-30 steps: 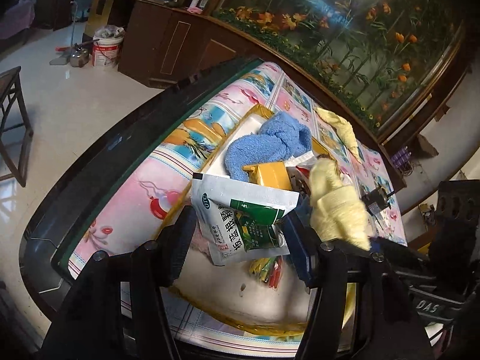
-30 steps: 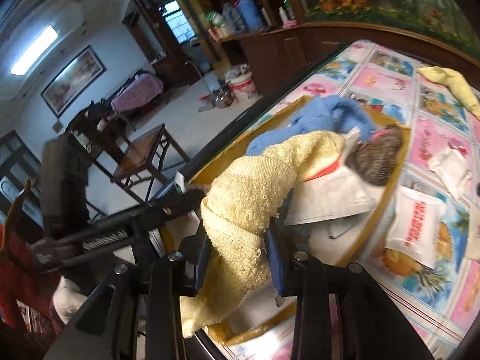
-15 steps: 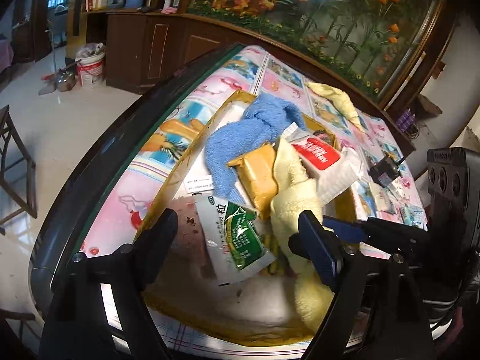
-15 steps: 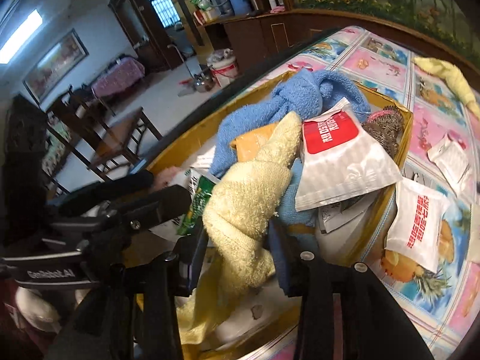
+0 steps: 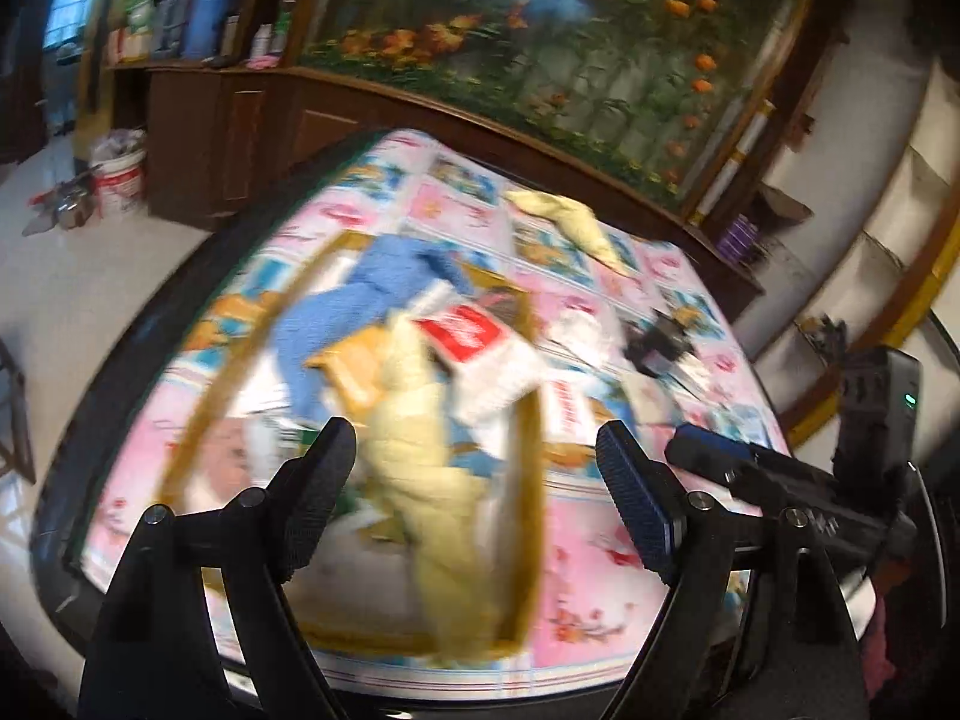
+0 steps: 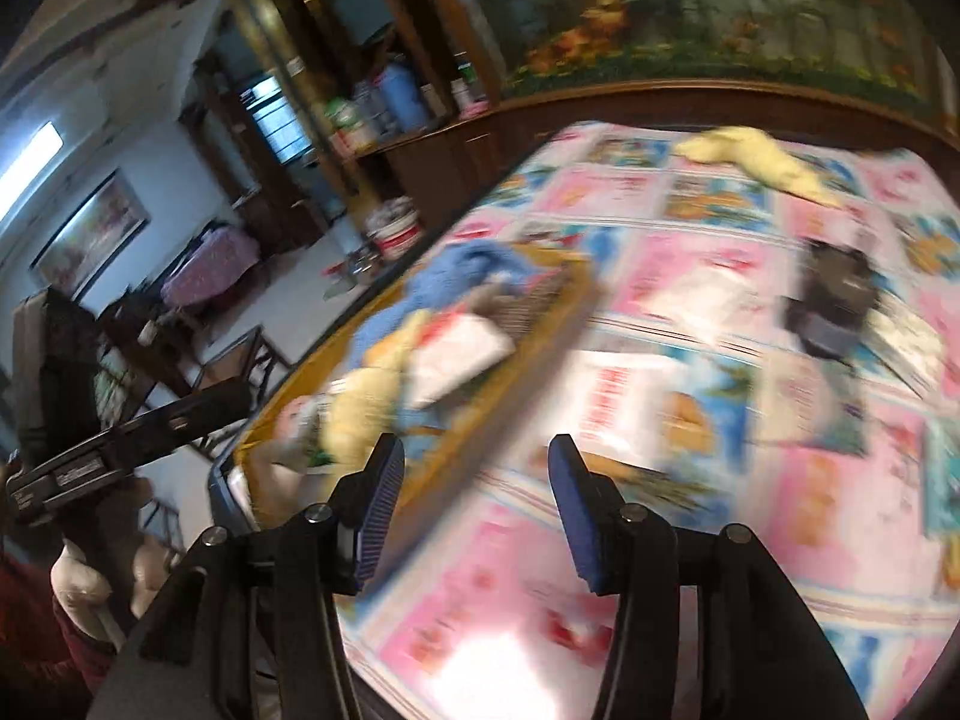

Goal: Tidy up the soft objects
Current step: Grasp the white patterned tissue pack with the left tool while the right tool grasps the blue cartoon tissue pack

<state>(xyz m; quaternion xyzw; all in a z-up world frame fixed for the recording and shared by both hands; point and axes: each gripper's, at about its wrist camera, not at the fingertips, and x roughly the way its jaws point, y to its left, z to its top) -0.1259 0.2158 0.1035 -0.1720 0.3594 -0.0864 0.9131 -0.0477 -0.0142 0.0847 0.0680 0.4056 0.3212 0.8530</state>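
Yellow towel (image 5: 414, 450) lies in our tray (image 5: 534, 516) on the bench (image 5: 600, 570), beside a blue towel (image 5: 336, 324) and a red-and-white packet (image 5: 480, 348). Our left claw (image 5: 474, 504) gapes empty; our right claw (image 6: 474, 516) is opening, with nothing between its jaws.

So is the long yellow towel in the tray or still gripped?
In the tray: the yellow towel lies across its contents, free of both grippers.
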